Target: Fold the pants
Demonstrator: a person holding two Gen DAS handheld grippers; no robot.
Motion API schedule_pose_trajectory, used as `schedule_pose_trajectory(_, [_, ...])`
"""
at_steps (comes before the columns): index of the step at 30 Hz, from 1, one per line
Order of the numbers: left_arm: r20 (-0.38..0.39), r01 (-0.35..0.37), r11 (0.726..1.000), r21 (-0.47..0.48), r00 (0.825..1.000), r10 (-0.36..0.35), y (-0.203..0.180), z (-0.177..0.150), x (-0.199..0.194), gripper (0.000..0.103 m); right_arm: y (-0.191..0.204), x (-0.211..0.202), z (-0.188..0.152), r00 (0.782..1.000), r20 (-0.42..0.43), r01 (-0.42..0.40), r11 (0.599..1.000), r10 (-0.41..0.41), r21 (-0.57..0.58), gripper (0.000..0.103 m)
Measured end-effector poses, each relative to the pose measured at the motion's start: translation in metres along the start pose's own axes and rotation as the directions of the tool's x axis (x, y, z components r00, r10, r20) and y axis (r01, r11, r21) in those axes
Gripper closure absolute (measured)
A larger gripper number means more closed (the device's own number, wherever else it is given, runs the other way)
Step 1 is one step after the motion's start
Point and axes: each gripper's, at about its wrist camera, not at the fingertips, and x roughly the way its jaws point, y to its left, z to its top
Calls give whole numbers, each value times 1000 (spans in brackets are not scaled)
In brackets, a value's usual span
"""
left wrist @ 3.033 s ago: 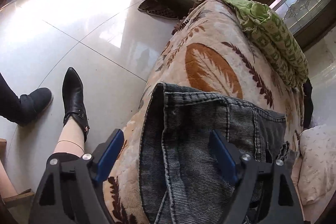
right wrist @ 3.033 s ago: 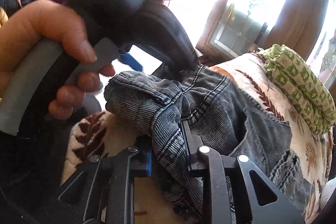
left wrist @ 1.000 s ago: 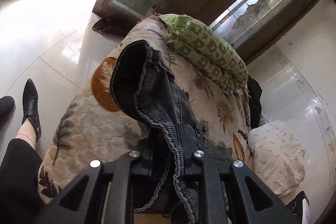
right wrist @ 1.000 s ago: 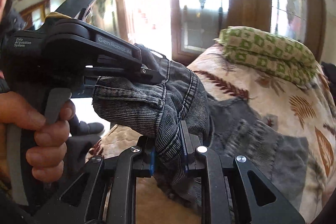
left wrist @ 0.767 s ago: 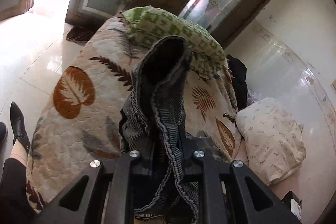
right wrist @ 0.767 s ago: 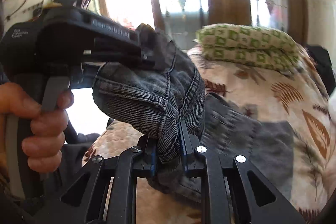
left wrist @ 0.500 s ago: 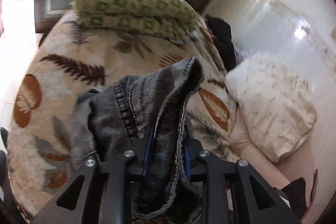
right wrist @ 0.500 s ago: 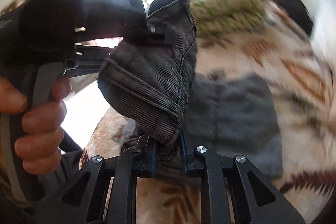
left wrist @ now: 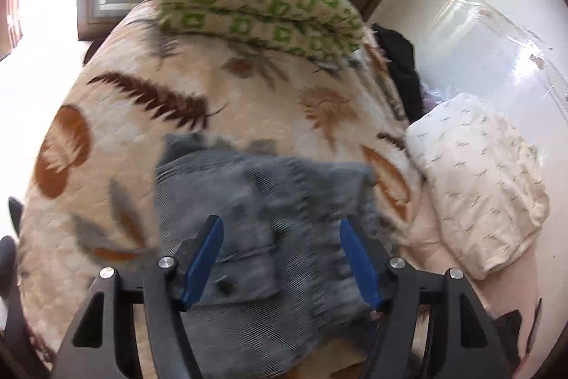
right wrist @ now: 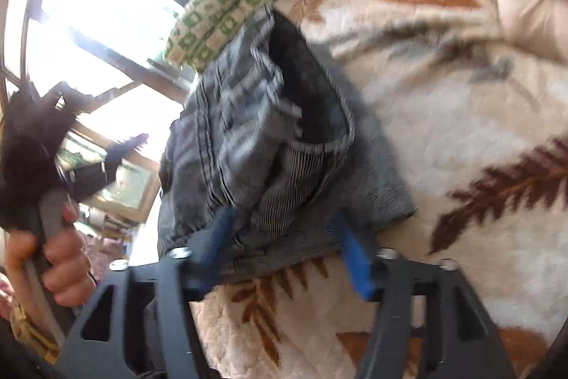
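Note:
The grey denim pants [left wrist: 262,212] lie folded in a flat stack on the leaf-patterned bed cover [left wrist: 142,95]. My left gripper [left wrist: 280,254] is open just above the pants, its blue pads either side of the fabric and holding nothing. In the right wrist view the pants [right wrist: 269,144] are bunched, waistband end up and blurred. My right gripper [right wrist: 284,247] is open around their near edge, not clamping. The person's hand with the left gripper's handle [right wrist: 46,201] shows at the left.
A folded green-and-cream patterned blanket [left wrist: 259,9] lies at the far end of the bed. A white pillow [left wrist: 475,180] lies at the right by the wall. Dark clothing [left wrist: 401,66] sits behind the bed. Tiled floor lies to the left.
Both grippers swung the pants' end over toward the far side, then opened and let go. The fabric dropped onto the stack. Both views are blurred from motion.

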Motion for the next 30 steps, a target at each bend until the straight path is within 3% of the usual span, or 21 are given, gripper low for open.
schedule_pose_trajectory(5, [-6,-35,999,34,999,35,14,-28,-3,33,-10,13,20,999,17,-31,999,31,18,35])
schedule_pose_trajectory(7, [-24,-82,993,89,996,85,8,-38,7,34,-18,25,25,998,-11,-60,997,60,55,56])
schedule_pose_trajectory(8, [-31,-104,988,111,994,108,6,-40,14,34,-20,27,25,996,-26,-78,994,80,70,80])
schedule_pose_trajectory(10, [-41,-156,978,138,986,163,5,-44,20,36,-12,23,29,996,-25,-88,996,88,29,89])
schedule_pose_trajectory(12, [-35,-141,980,139,989,147,7,-46,15,36,11,8,29,998,4,-62,993,63,-104,92])
schedule_pose_trajectory(13, [-34,-131,981,145,990,137,7,-47,11,36,24,-2,27,998,24,-45,983,50,-179,92])
schedule_pose_trajectory(16, [-59,-94,978,187,993,106,8,-57,9,36,31,-20,14,999,50,3,969,10,-245,93])
schedule_pose_trajectory(20, [-101,-123,969,213,984,147,11,-70,28,33,-5,11,1,991,-43,119,976,-129,-180,90])
schedule_pose_trajectory(22, [-85,-127,970,208,985,148,11,-71,26,33,-19,13,4,994,-62,80,989,-88,-128,88])
schedule_pose_trajectory(23, [-86,-118,972,204,987,138,11,-70,23,33,-17,7,7,993,-56,96,988,-103,-123,81])
schedule_pose_trajectory(25, [-92,-94,978,188,989,113,13,-66,16,34,-5,-10,15,986,-2,162,976,-164,-145,71])
schedule_pose_trajectory(26, [-85,-85,980,182,991,102,14,-64,10,35,0,-18,17,980,34,199,968,-196,-154,61])
schedule_pose_trajectory(30, [-10,-84,981,173,996,87,11,-51,-8,35,30,-44,35,960,192,249,935,-204,-252,58])
